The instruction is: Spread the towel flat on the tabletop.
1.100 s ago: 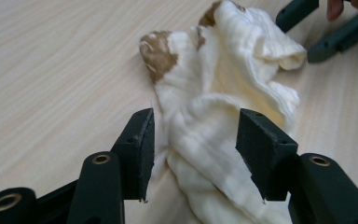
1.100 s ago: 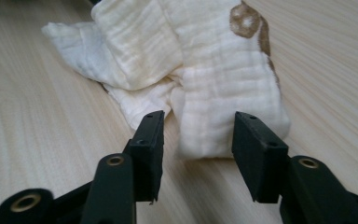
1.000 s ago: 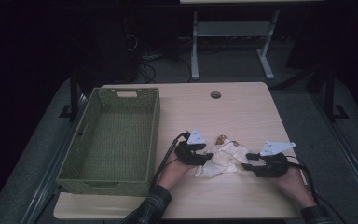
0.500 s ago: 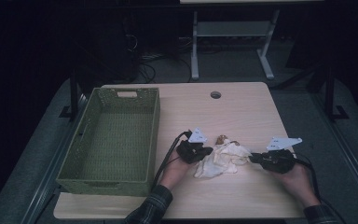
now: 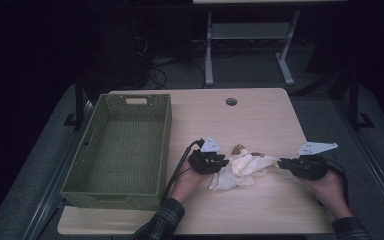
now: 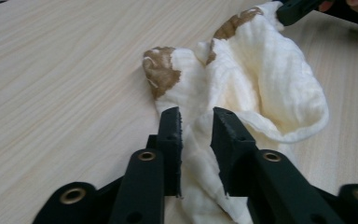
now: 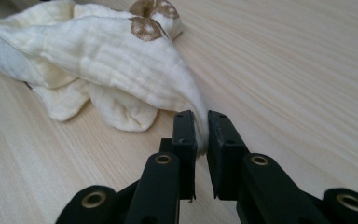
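- Right gripper: black jaws pinched tight on a drawn-out corner of the cloth.
- Left gripper: jaws just opening, slightly parted, soft folds between them.
- Cloth: cream, crinkled muslin with brown patches, bunched on the pale wood-grain counter.
- Green woven basket stands leftward.

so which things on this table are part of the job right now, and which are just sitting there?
In the job:
- cream cloth with brown patches, crumpled on the table
- right gripper, pinching a cloth corner
- left gripper, cloth between its jaws, which have just been opening

Just lying about:
- green woven basket, apart from the cloth
- metal stand on the floor behind
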The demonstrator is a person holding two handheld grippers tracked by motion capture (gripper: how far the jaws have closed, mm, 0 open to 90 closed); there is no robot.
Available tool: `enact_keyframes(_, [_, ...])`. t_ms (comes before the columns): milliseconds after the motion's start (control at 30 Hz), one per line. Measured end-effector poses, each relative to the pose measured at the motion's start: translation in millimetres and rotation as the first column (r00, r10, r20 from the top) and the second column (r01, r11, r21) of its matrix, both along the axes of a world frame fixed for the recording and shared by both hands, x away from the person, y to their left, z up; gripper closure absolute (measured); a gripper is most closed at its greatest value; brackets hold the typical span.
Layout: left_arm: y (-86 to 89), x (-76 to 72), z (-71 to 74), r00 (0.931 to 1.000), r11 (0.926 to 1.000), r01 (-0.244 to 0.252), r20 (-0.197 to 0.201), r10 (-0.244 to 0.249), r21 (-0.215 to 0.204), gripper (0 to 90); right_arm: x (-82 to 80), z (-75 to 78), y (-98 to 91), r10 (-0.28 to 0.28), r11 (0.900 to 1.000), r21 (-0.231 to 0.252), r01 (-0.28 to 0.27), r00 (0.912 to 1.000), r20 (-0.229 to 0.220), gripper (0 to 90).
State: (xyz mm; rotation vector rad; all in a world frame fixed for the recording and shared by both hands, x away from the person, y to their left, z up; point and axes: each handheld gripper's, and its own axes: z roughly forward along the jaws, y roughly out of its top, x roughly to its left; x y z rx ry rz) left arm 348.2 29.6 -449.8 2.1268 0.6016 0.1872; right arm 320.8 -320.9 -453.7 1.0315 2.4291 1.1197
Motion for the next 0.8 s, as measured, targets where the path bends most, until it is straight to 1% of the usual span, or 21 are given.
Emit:
enact_keyframes(133, [-3.4, 3.9, -4.2, 0.9998, 0.9997, 0.019, 0.0, -0.019, 0.015, 62.5, 0.6, -3.1, 1.6, 0.002, 1.0, -0.005, -0.002, 0.9999, -0.012, 81.4])
enact_keyframes(167, [-4.7, 4.8, -5.6, 0.9999, 0.9998, 0.016, -0.005, -0.016, 0.007, 60.9, 0.8, -3.7, 1.9, 0.005, 0.9999, -0.012, -0.006, 0.9999, -0.015, 81.4])
enact_keyframes(200, [-6.1, 6.4, -7.6, 0.9995, 0.9997, 0.025, -0.018, -0.025, 0.002, 60.9, 0.7, -3.9, 2.3, 0.004, 0.9999, -0.013, -0.004, 0.9998, -0.018, 81.4])
enact_keyframes(267, [-8.5, 7.3, -9.7, 0.9989, 0.9992, 0.04, -0.026, -0.04, 0.008, 60.8, 0.5, -4.5, 2.6, 0.001, 0.9999, -0.014, -0.002, 0.9998, -0.019, 81.4])
enact_keyframes(300, [-9.3, 7.4, -10.3, 0.9982, 0.9986, 0.05, -0.033, -0.05, 0.015, 64.1, 0.5, -4.5, 2.5, 0.0, 0.9999, -0.015, 0.0, 0.9998, -0.02, 81.4])
enact_keyframes(333, [-10.5, 7.0, -10.7, 0.9984, 0.9986, 0.048, -0.03, -0.048, 0.022, 68.5, 0.5, -4.4, 2.0, 0.0, 0.9999, -0.015, -0.001, 0.9998, -0.02, 81.4])
enact_keyframes(367, [-10.7, 6.8, -10.4, 0.9986, 0.9984, 0.046, -0.028, -0.045, 0.032, 78.4, 0.8, -4.8, 1.4, 0.001, 1.0, -0.009, -0.001, 0.9999, -0.014, 81.4])
enact_keyframes(433, [-10.5, 7.1, -9.1, 0.9985, 0.9986, 0.042, -0.036, -0.041, 0.031, 89.5, 0.6, -4.3, 0.4, -0.006, 0.9999, -0.009, 0.006, 0.9998, -0.018, 81.3])
enact_keyframes(500, [-9.5, 7.2, -6.8, 0.998, 0.9986, 0.044, -0.046, -0.043, 0.029, 89.7, 0.8, -3.4, -1.5, -0.003, 1.0, -0.009, 0.003, 1.0, -0.008, 81.3])
enact_keyframes(533, [-8.7, 6.7, -4.6, 0.9983, 0.9989, 0.04, -0.043, -0.039, 0.024, 89.7, 0.4, -2.8, -2.0, -0.007, 1.0, -0.004, 0.007, 0.9999, -0.008, 81.3])
enact_keyframes(600, [-6.4, 5.4, 1.3, 0.9994, 0.9998, 0.021, -0.029, -0.021, 0.001, 89.8, -0.7, -0.6, -4.9, -0.01, 1.0, 0.0, 0.01, 0.9999, -0.005, 81.3])
enact_keyframes(700, [-2.6, 4.5, 9.0, 0.9999, 0.9997, 0.01, -0.01, -0.01, -0.023, 89.8, -2.8, 3.5, -8.7, -0.018, 0.9996, 0.02, 0.018, 0.9998, 0.009, 81.3])
enact_keyframes(767, [-2.2, 5.8, 8.3, 0.9999, 0.9998, 0.011, -0.011, -0.011, -0.019, 89.7, -2.5, 4.3, -10.8, -0.022, 0.9994, 0.028, 0.022, 0.9997, 0.011, 81.3])
enact_keyframes(800, [-3.0, 8.4, 3.8, 0.9996, 0.9996, 0.017, -0.021, -0.017, -0.021, 89.5, -2.1, 3.8, -11.2, -0.026, 0.9993, 0.028, 0.026, 0.9996, 0.005, 81.3])
